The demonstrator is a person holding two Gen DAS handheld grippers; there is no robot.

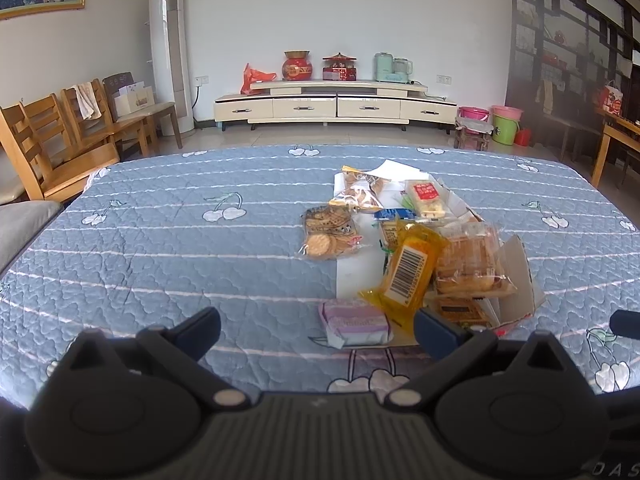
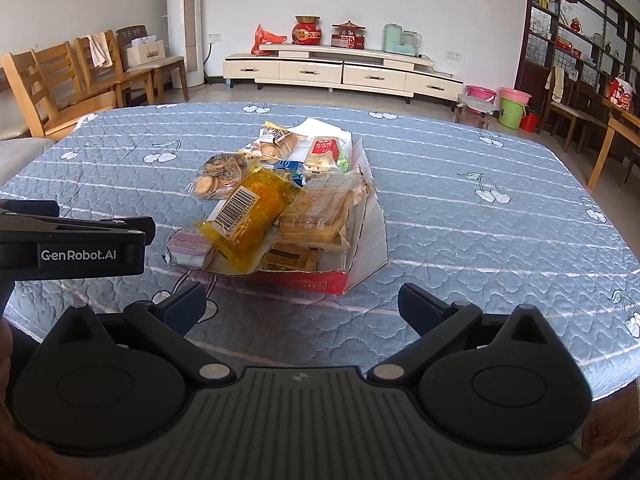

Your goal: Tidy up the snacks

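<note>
Left gripper (image 1: 316, 330): jaws wide apart, empty, touching nothing. It hangs low over the tabletop (image 1: 168, 256), which wears a blue quilted cover with cherry prints. Its right finger (image 1: 434, 330) sits in front of the near corner of the snack pile; whether it touches is not clear. In the right wrist view the left gripper (image 2: 76, 240) shows side-on at the left edge, level with the pile and just left of it.

Right gripper (image 2: 302, 308): jaws wide apart, empty, clear of everything. It hovers above the cover, just short of the box (image 2: 320, 282), which lies between the two fingers in view.

Snacks sit mid-tabletop, heaped in and around the flattened, opened box with a red front wall and white flaps.
- Yellow pack (image 1: 408, 276), barcode up, tilted, lies on top of the heap toward its near left side.
- Purple pack (image 1: 356, 322) rests at the near left corner, partly under the yellow one; closest item to the left gripper.
- Cake pack (image 1: 472, 268), clear wrap, lies right of the yellow pack inside the box.
- Dark brown pack (image 1: 460, 312) lies under the cake pack at the near edge.
- Biscuit bag (image 1: 328, 236), round biscuits, lies on the cover left of the box, touching its flap.
- Second biscuit bag (image 1: 360, 194) lies at the far left of the heap.
- Red-labelled pack (image 1: 426, 200) lies at the far end.
- Blue pack (image 1: 394, 214) mid-heap, mostly covered.
</note>
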